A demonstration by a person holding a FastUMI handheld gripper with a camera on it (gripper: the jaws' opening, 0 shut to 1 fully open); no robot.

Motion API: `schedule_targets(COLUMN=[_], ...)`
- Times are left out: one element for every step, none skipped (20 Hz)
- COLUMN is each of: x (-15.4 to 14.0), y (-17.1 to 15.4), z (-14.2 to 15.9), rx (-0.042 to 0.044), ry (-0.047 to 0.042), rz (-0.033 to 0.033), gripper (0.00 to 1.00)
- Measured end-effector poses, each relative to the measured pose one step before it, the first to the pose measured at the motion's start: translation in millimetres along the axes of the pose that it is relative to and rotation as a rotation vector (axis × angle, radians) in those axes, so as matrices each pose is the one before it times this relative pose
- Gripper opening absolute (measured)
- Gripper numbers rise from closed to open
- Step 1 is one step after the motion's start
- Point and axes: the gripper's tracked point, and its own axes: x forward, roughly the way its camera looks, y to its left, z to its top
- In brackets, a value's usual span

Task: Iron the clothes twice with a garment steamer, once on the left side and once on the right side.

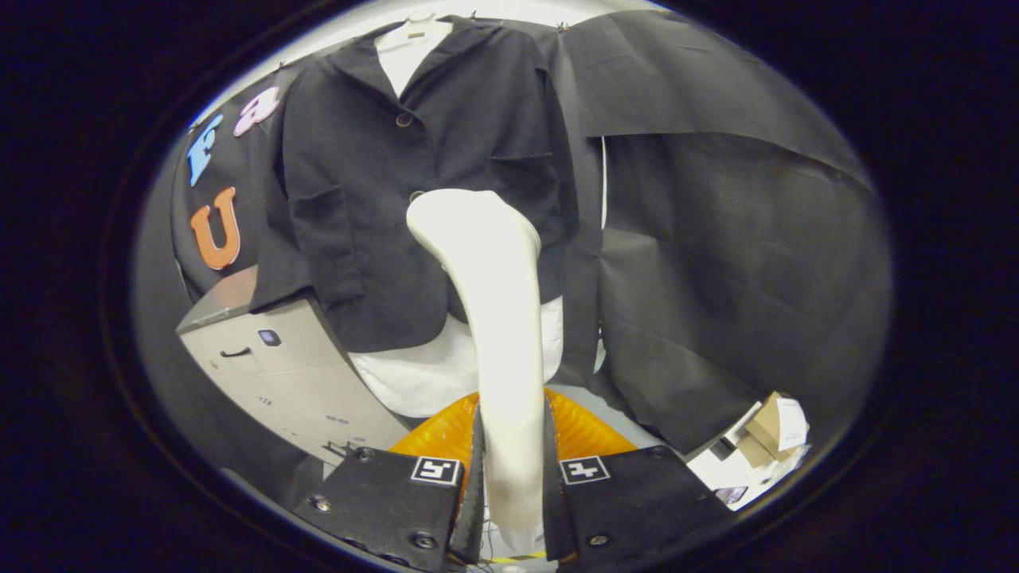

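Observation:
A dark jacket hangs over a white shirt on the booth wall, straight ahead of me. My gripper is shut on the handle of a cream garment steamer; both fingers press its sides. The steamer rises from between the fingers, and its head sits in front of the jacket's middle, near the lower button. I cannot tell whether the head touches the cloth. The steamer hides part of the jacket's front and hem.
A grey cabinet stands low to the left of the clothes. An orange ribbed object lies just beyond the fingers. Cardboard boxes and papers sit low to the right. Black cloth covers the wall on the right.

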Motion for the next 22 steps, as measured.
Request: schedule_targets(x=[-11.74, -12.39, -13.13, -12.69, -13.11, -12.10, -13.75, -12.07, -11.30, -10.61, -11.86, -8.16, -4.68, -6.51, -6.33, -5.98, -5.79, -4.83, -3.72, -3.75, -4.93, -3.86], y=[1.92, 2.51, 3.73, 5.94, 2.83, 3.51, 5.36, 8.37, 6.86, 6.46, 3.87, 7.36, 6.94, 5.01, 2.95, 3.02, 1.55, 1.80, 0.27, -0.64, 1.90, 0.86], z=[-1.35, -0.53, -1.99, -1.46, -4.56, -1.95, -2.78, -2.33, -3.16, -1.69, -2.93, -1.15, -1.77, -0.53, -1.33, -1.60, -2.38, -1.14, -2.55, -1.75, -4.03, -2.27], rx=[0.00678, 0.00316, 0.00068, 0.00213, -0.01203, -0.01408, -0.01361, -0.00906, -0.00861, -0.01847, -0.01945, 0.00076, -0.00922, -0.00900, -0.00345, -0.01011, 0.00076, 0.00154, -0.01466, -0.00619, -0.00359, -0.00272], ry=[-0.00926, -0.01178, -0.00719, -0.00465, -0.00849, -0.01389, -0.01206, -0.01069, -0.01308, -0.01199, -0.01025, -0.01305, -0.00858, -0.01141, -0.00873, -0.00379, -0.00518, -0.00323, -0.00347, -0.00095, 0.00187, 0.00081], rz=[0.00033, 0.00486, 0.01429, 0.01728, 0.01029, 0.00645, 0.01253, 0.01497, 0.01487, 0.01140, 0.01276, 0.01288, 0.01223, 0.00698, 0.01055, 0.00819, 0.00855, 0.00572, 0.00174, 0.00126, 0.00929, 0.00613], gripper=[0.32, 0.33, 0.33, 0.33, 0.33, 0.33, 0.32, 0.33, 0.33, 0.33, 0.32, 0.32, 0.33, 0.33, 0.33, 0.33, 0.33, 0.33, 0.33, 0.33, 0.33, 0.33])
